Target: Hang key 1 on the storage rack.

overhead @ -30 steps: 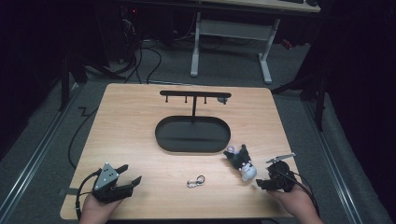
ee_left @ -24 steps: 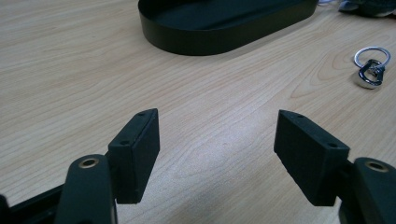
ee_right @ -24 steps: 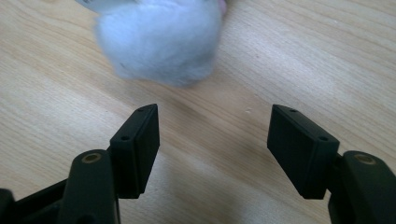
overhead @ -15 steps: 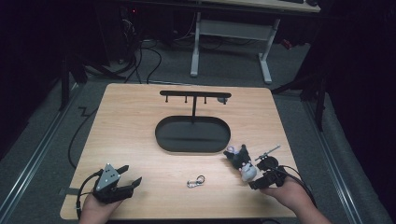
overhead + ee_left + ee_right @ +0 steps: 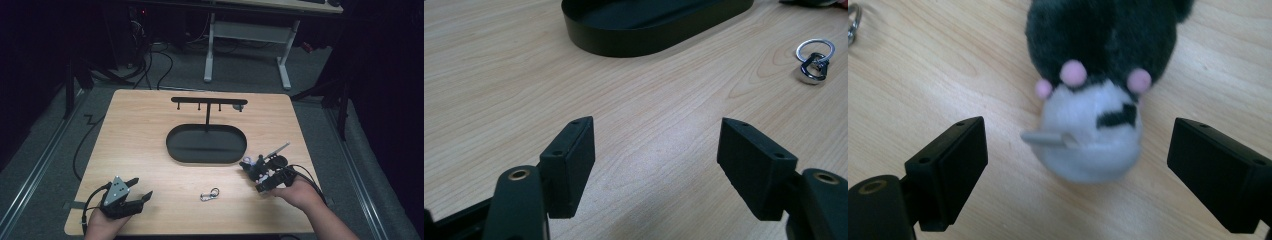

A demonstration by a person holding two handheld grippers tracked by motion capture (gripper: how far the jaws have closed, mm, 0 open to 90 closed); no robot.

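A small plush toy (image 5: pixel 1093 100), black above and white below with pink dots, lies on the wooden table (image 5: pixel 150 125). My right gripper (image 5: pixel 1080 137) is open, with one jaw on each side of the toy and neither touching it. In the high view this right gripper (image 5: pixel 256 173) sits over the plush toy (image 5: pixel 246 163) near the table's right front. My left gripper (image 5: pixel 141 189) rests open at the left front corner, and the left gripper (image 5: pixel 656 150) has nothing between its jaws.
A silver key ring with a clip (image 5: pixel 210 194) lies at the front middle of the table, also seen as the key ring (image 5: pixel 814 60) from the left gripper. A black oval tray (image 5: pixel 172 145) with a hook stand (image 5: pixel 207 102) stands at the centre.
My right gripper has moved left and forward to the plush toy, and its open jaws now stand on both sides of it. The left gripper has stayed still.
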